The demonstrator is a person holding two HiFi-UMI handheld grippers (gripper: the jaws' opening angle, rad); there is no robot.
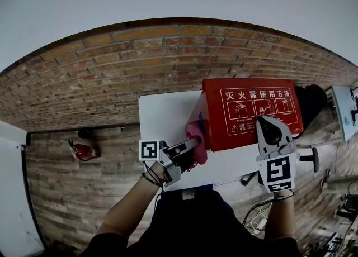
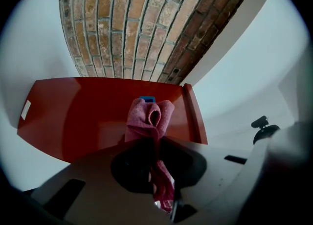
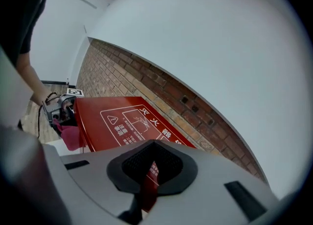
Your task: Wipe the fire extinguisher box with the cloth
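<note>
Fire extinguisher box (image 1: 251, 110), red metal, rectangular, with white characters and pictogram panels on its upper face: it lies on the white worktop (image 1: 162, 116), its far edge next to the brown brick wall (image 1: 112, 71).

Cloth (image 1: 193, 132), pink, bunched: it is pressed against the box's left side face, by a small blue piece (image 2: 146, 99) at the top edge of that face.

Left gripper (image 1: 193, 144), grey, with a square-marker cube: its fingers are nearly closed and pinch the cloth. A bunch stands out ahead of the tips and a tail hangs back between them.

Right gripper (image 1: 262, 119), grey, with a marker cube: its fingers are together and hold nothing. The tips lie over the lower right part of the printed face; whether they touch it cannot be told.

Surroundings: a small red fire extinguisher (image 1: 84, 151) lies on the wooden plank floor (image 1: 84, 194), well left of the worktop. A black rounded object (image 1: 313, 99) sits just beyond the box's right end. A black handle-like piece (image 1: 315, 160) stands near the worktop's right edge. Cables (image 1: 254, 211) trail on the floor at lower right. Nothing lies between the cloth and the box side.
</note>
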